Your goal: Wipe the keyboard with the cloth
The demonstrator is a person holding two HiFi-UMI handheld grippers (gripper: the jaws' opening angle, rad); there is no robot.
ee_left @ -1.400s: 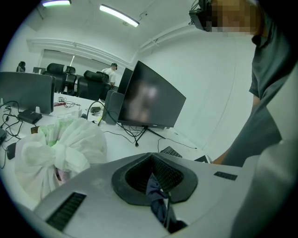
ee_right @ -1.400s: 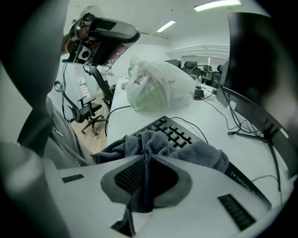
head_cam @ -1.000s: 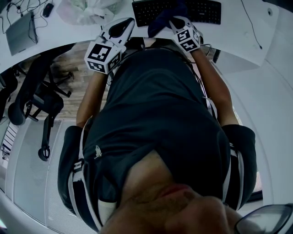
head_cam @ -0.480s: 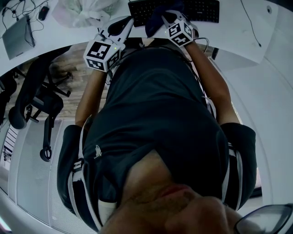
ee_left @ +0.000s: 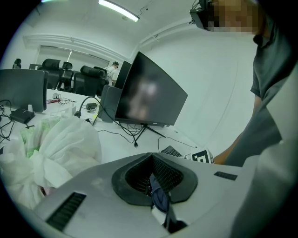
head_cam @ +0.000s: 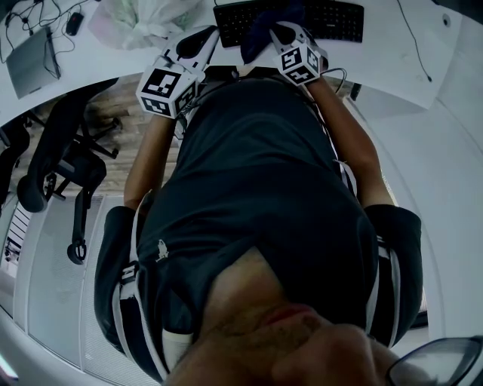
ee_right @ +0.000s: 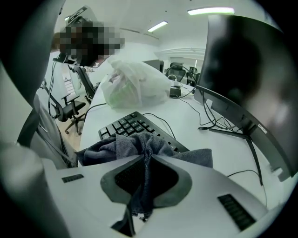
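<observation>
A black keyboard lies on the white desk at the top of the head view. A dark blue-grey cloth is draped over its left part. My right gripper is shut on the cloth and points down at the keys. In the right gripper view the cloth bunches out of the right gripper and covers the near keys of the keyboard. My left gripper hovers left of the keyboard, apart from the cloth. In its own view the left gripper has its tips together.
A white plastic bag sits on the desk left of the keyboard, close to my left gripper. A dark monitor stands behind the keyboard with cables under it. A grey laptop lies far left. An office chair stands on the floor.
My right gripper has slid slightly left over the keyboard, taking the cloth along. My left gripper has stayed where it was.
</observation>
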